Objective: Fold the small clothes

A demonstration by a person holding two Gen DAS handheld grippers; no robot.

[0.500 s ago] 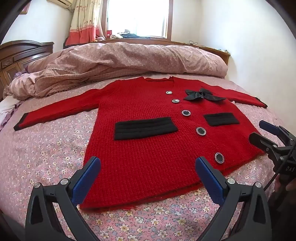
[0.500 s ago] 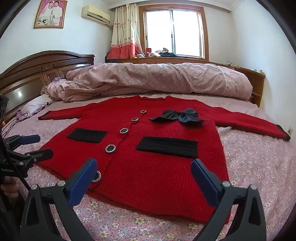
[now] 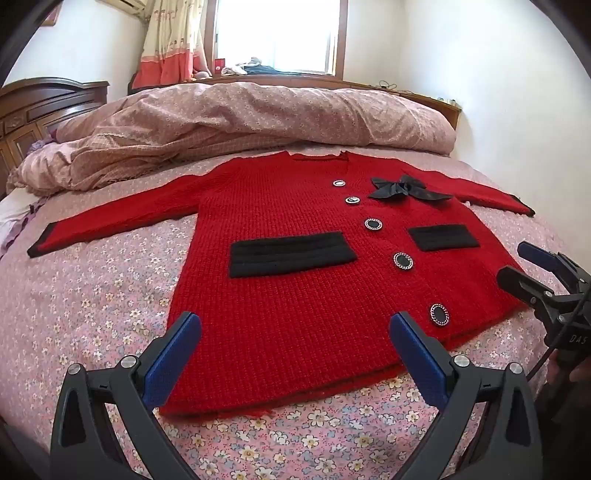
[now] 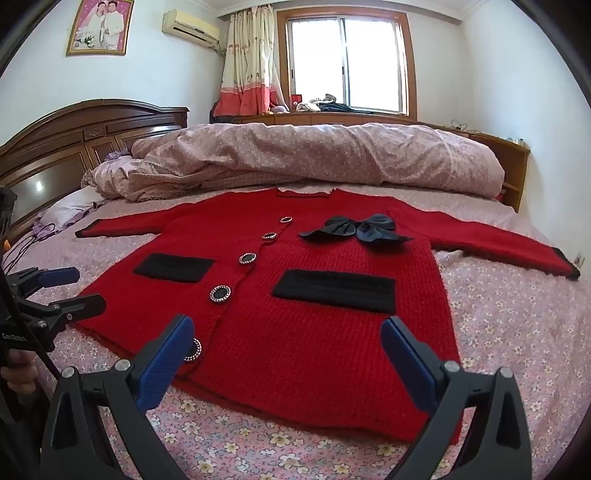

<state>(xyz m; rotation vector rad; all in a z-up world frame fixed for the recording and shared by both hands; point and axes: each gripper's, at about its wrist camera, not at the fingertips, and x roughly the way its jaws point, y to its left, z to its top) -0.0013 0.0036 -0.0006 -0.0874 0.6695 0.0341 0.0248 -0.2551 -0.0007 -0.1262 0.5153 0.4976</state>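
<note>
Cardigan flat on bed, fold not yet started.

The cardigan (image 3: 295, 295) lies face up on the bed (image 3: 92, 295), sleeves spread, hem nearest both tools. The left hand-held gripper (image 3: 295, 354) and right hand-held gripper (image 4: 288, 354) hover over the hem, jaws wide and empty. Risk: a pad may pinch the sheet together with the knit, dragging both. The bow (image 4: 354, 230) and buttons (image 4: 220, 293) may snag or bulk the fold.

Home bedroom: bed (image 4: 517, 314), wedding portrait (image 4: 99, 26)
</note>
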